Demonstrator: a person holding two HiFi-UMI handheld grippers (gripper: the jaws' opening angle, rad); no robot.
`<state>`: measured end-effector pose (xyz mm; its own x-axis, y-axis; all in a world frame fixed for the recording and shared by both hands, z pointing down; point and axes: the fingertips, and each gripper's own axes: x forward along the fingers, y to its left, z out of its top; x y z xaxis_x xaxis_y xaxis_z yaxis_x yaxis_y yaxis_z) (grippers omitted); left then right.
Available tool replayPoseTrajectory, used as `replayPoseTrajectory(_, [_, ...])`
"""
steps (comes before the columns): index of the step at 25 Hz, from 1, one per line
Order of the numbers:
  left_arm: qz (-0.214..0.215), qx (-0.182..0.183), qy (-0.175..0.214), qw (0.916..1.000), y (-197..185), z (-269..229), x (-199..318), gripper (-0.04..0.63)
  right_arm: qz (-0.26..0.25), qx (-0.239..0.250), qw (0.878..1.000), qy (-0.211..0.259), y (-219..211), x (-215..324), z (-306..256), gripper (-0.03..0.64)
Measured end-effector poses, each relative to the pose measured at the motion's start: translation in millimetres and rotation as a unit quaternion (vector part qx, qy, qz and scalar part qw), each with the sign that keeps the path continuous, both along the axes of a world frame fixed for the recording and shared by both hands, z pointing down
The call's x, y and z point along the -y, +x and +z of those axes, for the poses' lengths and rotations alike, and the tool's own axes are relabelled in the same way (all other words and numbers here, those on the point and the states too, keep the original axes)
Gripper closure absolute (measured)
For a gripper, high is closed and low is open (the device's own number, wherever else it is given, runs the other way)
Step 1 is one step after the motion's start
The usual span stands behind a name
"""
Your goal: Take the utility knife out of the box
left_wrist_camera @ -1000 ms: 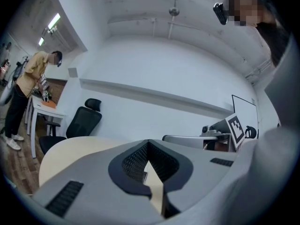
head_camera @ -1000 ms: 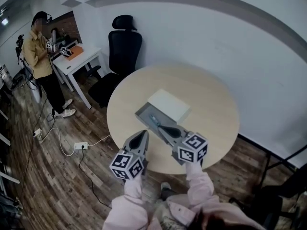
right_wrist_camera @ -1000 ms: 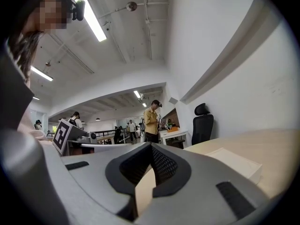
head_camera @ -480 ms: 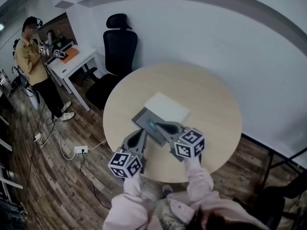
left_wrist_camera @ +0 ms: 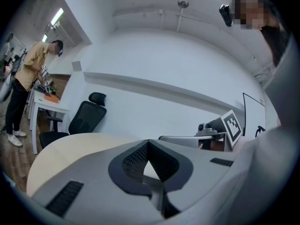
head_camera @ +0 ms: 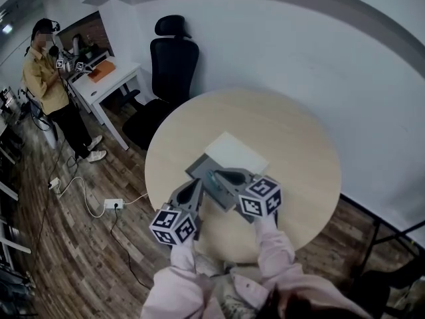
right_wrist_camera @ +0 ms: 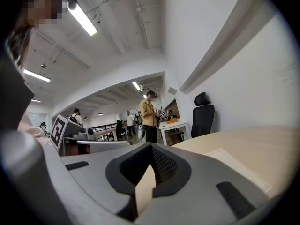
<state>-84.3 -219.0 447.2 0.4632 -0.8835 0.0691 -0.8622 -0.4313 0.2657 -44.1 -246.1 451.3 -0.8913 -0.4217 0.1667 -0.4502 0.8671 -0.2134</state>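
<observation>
Left tool (head_camera: 194,185) hung beside the open grey box (head_camera: 198,169) on the round counter (head_camera: 292,131), jaws together, right tool (head_camera: 223,176) over the box, jaws likewise together, white lid (head_camera: 237,153) lay adjoining.

An open-plan office: swivel chair (head_camera: 174,62), white desk (head_camera: 114,80), ceiling strip lights (right_wrist_camera: 82,18).

The left gripper (left_wrist_camera: 148,143) fills the lower frame, its grey, dark-lined jaws meeting at the tips with nothing between them. Behind it lies a pale round table (left_wrist_camera: 79,149). At right, the right gripper (left_wrist_camera: 218,128) shows its marker cube. A black office chair (left_wrist_camera: 87,118) stands against a white wall (left_wrist_camera: 154,97). Far left, a person in a yellow shirt (left_wrist_camera: 28,76) stands at a white desk (left_wrist_camera: 47,108).
</observation>
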Motion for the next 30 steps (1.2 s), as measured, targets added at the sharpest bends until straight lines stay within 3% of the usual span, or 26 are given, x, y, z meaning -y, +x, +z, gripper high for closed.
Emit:
replayPoseTrajectory(12, [-0.002, -0.016, -0.020, 0.9997, -8, 17, 19, 0.595, -0.003, -0.031, 0.999, -0.020, -10, 19, 18, 0.624])
replayPoseTrajectory(30, [0.051, -0.050, -0.107, 0.9917, -29, 72, 49, 0.595, 0.047, -0.088, 0.991, -0.089, -33, 52, 71, 0.624])
